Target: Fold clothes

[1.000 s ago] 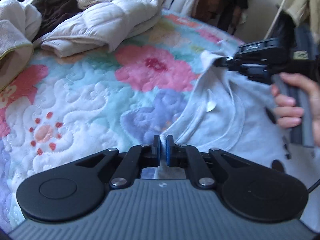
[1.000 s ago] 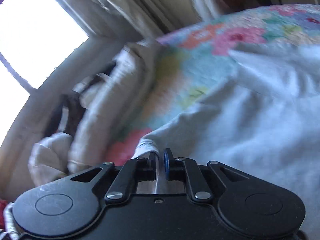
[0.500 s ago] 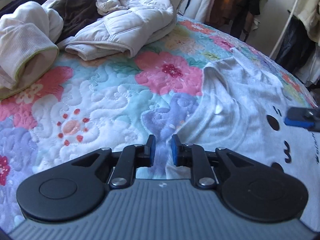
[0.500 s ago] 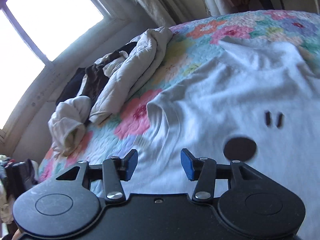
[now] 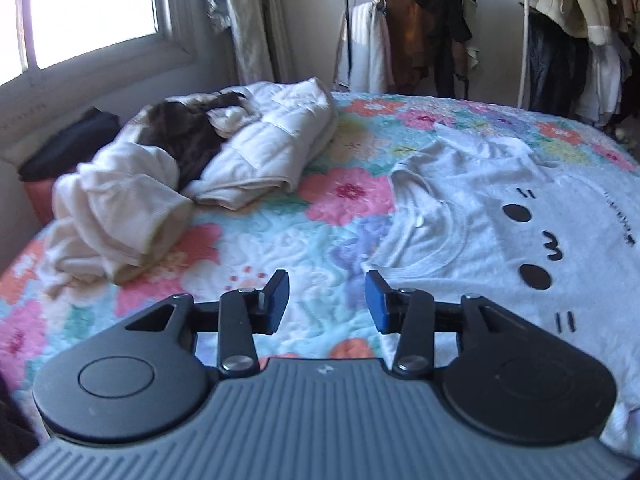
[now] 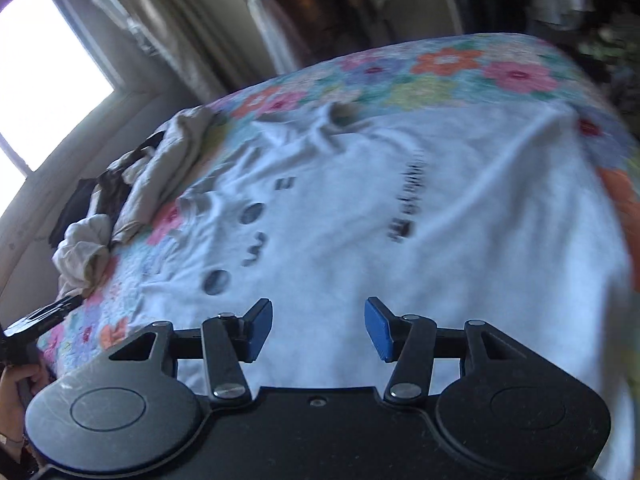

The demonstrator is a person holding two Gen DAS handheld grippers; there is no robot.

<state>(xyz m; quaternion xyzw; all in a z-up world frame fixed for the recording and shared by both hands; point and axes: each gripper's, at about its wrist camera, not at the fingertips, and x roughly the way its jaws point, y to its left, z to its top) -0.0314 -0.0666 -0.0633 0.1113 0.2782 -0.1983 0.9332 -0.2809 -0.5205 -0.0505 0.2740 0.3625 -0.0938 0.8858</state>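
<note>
A white T-shirt with a black cartoon face print lies spread flat on the floral quilt. It also shows in the right wrist view, filling most of the bed. My left gripper is open and empty, above the quilt just left of the shirt's near shoulder. My right gripper is open and empty, above the shirt's lower part. The left gripper's body shows at the left edge of the right wrist view.
A pile of clothes lies at the bed's far left: a cream quilted jacket, a dark brown garment and a cream bundle. A window is at the left. Clothes racks stand behind the bed.
Both grippers let go of the shirt, opened and drew back from it. The shirt now lies flat on the quilt.
</note>
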